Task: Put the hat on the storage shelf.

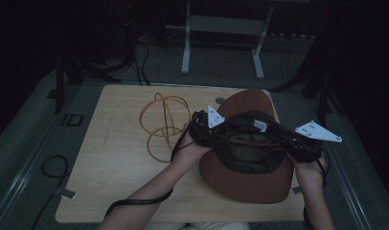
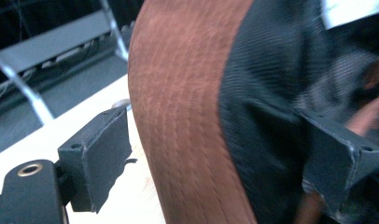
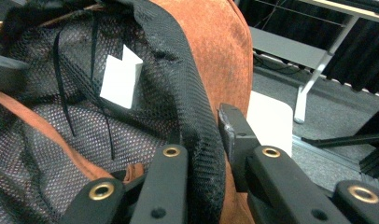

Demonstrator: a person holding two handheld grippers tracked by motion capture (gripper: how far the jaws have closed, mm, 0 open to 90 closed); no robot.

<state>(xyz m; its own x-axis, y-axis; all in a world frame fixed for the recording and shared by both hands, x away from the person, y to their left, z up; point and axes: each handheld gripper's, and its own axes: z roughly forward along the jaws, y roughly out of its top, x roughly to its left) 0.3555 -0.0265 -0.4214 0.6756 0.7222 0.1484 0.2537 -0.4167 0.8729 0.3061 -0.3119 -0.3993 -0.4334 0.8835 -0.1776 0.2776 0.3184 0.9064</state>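
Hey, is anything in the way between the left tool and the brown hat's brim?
Nothing visible. The left tool has its jaws open around the hat, brim and black lining between them; the right tool clamps the opposite edge.

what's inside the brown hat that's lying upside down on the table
Inside the brown hat there is a black mesh lining with a white label, thin black cords and a brown strap crossing it. The crown's bottom is too dark to make out.

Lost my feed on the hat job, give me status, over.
Right gripper clamped on the hat at its black inner band. Left gripper open, jaws straddling the brim, not pressing. Wire stand sits left, clear of both.
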